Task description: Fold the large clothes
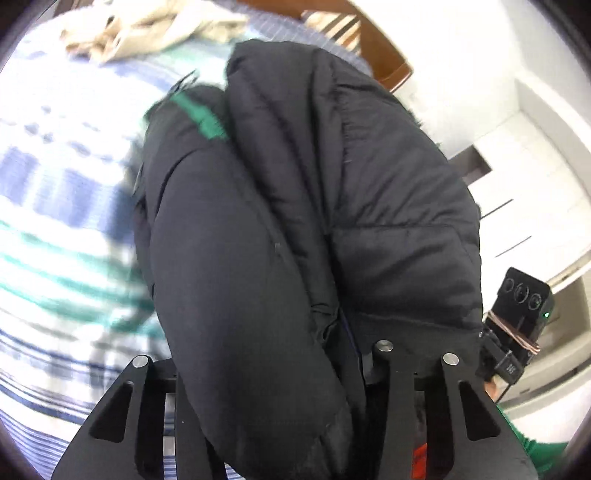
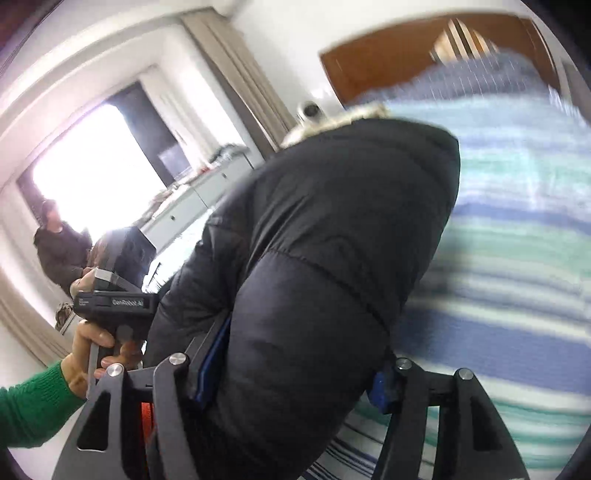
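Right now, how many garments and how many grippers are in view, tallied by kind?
Black puffer jackets: 1, the black puffer jacket clamped by both grippers and hanging over the striped bedding.
Beige garments: 1, the beige garment crumpled at the far end of the bed.
Grippers: 2, the left gripper and the right gripper.
Total: 4.

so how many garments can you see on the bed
2: a black puffer jacket gripped by both the left gripper and right gripper, and a crumpled beige garment at the bed's far end. Others may be hidden.
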`<state>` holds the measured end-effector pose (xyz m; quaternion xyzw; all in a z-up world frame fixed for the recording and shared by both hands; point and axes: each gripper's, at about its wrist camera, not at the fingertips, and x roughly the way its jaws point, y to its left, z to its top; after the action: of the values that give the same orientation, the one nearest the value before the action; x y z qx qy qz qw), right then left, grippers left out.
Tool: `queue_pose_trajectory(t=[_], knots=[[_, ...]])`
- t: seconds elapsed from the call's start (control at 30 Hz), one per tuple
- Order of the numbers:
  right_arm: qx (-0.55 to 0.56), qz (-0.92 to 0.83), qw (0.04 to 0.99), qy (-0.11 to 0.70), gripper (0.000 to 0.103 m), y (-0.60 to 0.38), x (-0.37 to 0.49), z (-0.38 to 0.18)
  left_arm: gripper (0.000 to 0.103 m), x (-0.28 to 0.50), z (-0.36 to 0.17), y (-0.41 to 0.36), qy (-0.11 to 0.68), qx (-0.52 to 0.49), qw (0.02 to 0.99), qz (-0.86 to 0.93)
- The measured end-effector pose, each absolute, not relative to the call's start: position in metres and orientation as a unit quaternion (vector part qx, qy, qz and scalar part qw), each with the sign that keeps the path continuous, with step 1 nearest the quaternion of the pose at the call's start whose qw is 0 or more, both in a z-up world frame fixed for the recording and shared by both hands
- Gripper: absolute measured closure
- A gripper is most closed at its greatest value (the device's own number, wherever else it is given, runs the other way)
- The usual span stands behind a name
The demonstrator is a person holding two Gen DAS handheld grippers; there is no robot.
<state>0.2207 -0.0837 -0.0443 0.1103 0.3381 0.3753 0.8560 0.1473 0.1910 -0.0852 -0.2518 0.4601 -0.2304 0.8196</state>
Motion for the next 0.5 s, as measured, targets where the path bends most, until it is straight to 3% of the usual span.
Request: queue_pose_trajectory(t=[0.17, 0.33, 0.43, 0.5], knots=[[0.112, 0.390, 0.862, 0.303, 0.040, -0.090, 0.269, -0.016, 0.058, 0.194, -0.047, 0.171, 0.431, -0.219, 0.848, -0.219], [0.140, 0.386, 0.854, 0.318, 0.040, -0.111, 0.339, -0.027, 0.058, 0.248, -0.054, 0.159, 0.431, -0.203, 0.855, -0.205], [0.189, 0.355, 0.831, 0.384, 0.036, -0.132, 0.383, -0.071, 0.047, 0.280, -0.101, 0.151, 0.462, -0.215, 0.841, -0.182], [0.214, 0.308, 0.809, 0.453, 0.029, -0.142, 0.401, -0.108, 0.029, 0.284, -0.133, 0.150, 0.471, -0.247, 0.831, -0.167]])
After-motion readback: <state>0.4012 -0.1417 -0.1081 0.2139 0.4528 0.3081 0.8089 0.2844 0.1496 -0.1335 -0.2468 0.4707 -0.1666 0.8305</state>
